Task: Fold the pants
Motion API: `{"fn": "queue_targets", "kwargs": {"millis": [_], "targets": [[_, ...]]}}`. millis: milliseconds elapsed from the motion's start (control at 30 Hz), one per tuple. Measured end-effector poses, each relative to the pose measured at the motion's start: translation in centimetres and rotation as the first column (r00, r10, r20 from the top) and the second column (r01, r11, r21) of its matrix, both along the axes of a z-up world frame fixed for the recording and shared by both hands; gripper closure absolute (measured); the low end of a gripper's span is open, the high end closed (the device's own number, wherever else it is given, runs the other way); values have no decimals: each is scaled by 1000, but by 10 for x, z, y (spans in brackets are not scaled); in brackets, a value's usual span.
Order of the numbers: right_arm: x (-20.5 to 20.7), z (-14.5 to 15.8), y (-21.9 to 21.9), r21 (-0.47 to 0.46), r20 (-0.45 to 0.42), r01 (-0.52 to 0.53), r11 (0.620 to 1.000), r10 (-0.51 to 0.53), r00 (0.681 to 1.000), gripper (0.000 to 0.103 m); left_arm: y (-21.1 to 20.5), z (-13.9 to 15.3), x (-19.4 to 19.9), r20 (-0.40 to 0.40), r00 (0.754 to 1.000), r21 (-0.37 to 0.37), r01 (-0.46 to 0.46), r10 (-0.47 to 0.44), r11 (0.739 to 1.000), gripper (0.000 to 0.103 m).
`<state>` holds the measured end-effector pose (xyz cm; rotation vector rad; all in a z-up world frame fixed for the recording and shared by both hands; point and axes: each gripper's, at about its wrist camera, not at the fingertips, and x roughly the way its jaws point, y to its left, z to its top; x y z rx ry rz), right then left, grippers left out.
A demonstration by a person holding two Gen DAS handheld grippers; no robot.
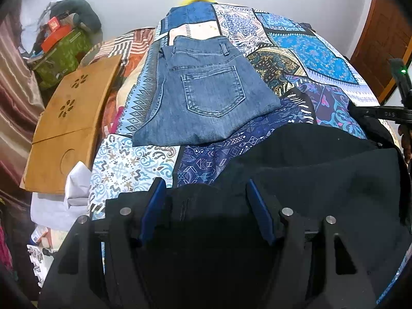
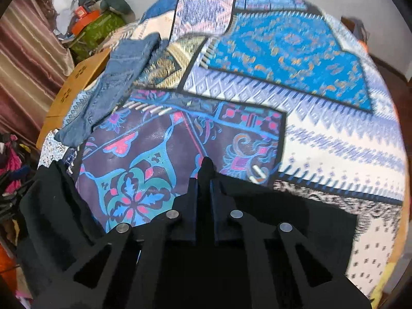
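1. We see the right gripper (image 2: 204, 180) pinched tight on a fold of the black pants (image 2: 296, 221).
2. Our left gripper (image 1: 206, 193) stands wide apart over the same black pants (image 1: 322, 167), pads not pressing.
3. The pants lie on the patterned bedspread (image 1: 134, 164); folded blue jeans (image 1: 206, 95) rest beyond them.

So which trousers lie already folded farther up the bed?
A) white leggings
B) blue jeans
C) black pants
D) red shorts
B: the blue jeans lie folded, back pocket up, on the patterned bedspread, while the black pants sit near the grippers.
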<state>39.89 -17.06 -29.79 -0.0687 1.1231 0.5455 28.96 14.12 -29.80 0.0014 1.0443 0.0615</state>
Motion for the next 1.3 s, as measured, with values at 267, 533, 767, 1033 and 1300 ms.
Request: {"fn": "queue_targets", "kwargs": {"millis": [267,533,767,1033,1300], "targets": [[-46,80,-69,80,187,88,993,-102,977,96,-10,32,-34,40,999,26,19,-20,999,33],[-118,115,-163,110,261,220,969,-242,934,96,-14,52,-68,59,998,37,0,-2,999,31],[-181,70,-214,33,183,316,948,-317,931,97,-7,58,-92,66,997,36,-40,38,999,29],[-221,-1,-229,-75,63,379,922,-375,925,96,18,53,-113,42,994,50,-100,98,994,28],[-229,35,-193,-169,219,364,916,-325,920,70,56,48,-139,34,986,42,-162,160,986,27]]}}
